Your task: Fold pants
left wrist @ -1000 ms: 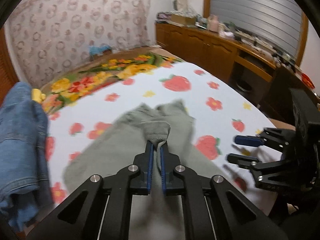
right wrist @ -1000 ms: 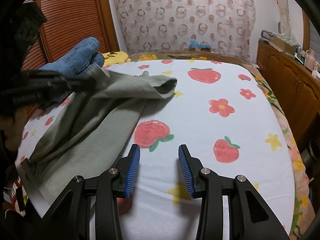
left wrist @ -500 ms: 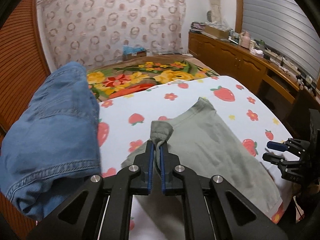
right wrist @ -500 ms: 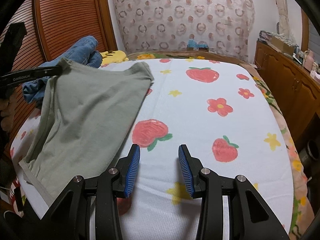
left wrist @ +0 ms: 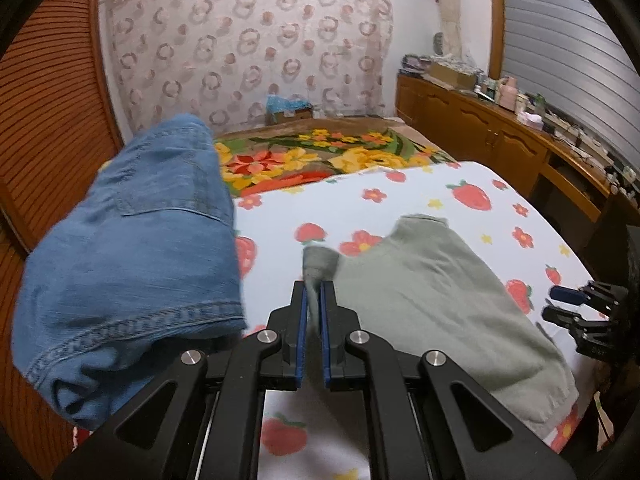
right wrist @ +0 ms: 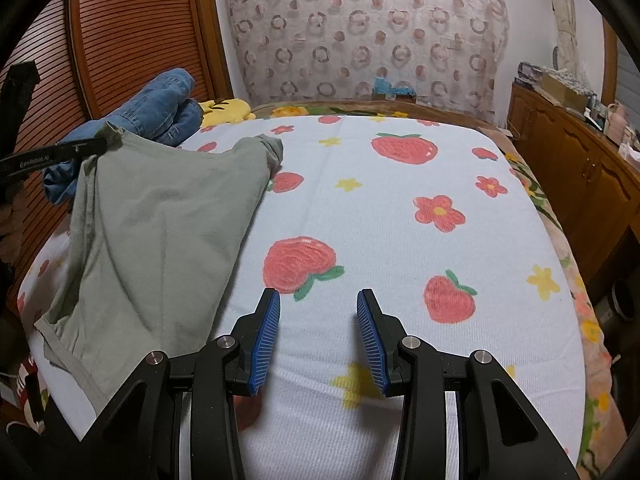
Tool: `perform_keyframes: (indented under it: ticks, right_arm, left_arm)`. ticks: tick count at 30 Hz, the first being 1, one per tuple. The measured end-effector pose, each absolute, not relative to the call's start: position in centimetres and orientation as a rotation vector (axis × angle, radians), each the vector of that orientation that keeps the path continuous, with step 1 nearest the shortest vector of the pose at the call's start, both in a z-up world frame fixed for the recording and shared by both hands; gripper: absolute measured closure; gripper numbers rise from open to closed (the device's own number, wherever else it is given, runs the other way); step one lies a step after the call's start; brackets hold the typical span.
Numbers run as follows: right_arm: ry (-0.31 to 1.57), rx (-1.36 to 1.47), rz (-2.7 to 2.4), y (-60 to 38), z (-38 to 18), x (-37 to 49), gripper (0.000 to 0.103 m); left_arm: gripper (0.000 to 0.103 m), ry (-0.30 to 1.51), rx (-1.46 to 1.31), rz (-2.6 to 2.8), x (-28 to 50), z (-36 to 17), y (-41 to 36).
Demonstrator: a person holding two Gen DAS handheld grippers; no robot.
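Left wrist view: left gripper (left wrist: 314, 300) pinches a corner of the green pants (left wrist: 432, 292), spread on the bed (right wrist: 400, 240) left of centre. Right gripper (right wrist: 318, 312) is wide, empty; pin the opposite corner before laying flat, clear of the jeans (left wrist: 132, 248).

Blue jeans (left wrist: 132, 256) heaped — strawberry-print sheet (right wrist: 400, 216) beneath.

pants (right wrist: 160, 220) on bed (right wrist: 400, 240), jeans (right wrist: 168, 100) behind
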State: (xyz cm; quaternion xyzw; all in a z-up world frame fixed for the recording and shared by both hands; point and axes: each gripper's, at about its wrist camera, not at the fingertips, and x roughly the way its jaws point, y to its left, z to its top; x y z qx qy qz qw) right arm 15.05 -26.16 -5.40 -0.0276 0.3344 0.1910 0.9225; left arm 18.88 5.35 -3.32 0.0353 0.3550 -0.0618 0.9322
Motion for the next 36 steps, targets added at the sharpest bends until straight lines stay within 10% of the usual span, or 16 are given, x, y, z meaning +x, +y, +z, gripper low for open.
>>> perform_keyframes:
  ticks: [7,15,36]
  right_arm:
    - [0.659,-0.07,0.434,-25.9,-4.8,14.3,0.061]
    - [0.61,-0.066,0.483,-24.1,-3.3,12.2,0.061]
    - [0.621,-0.102,0.555,-21.9,-2.6,6.9,0.061]
  left_arm:
    - [0.094,0.737,0.051,-0.143,18.4,-4.2,5.9]
    - [0.052,0.743,0.047,-0.198,15.1,-5.3,5.4]
    - [0.052,0.791,0.059,-0.311,6.0,-7.9,1.5]
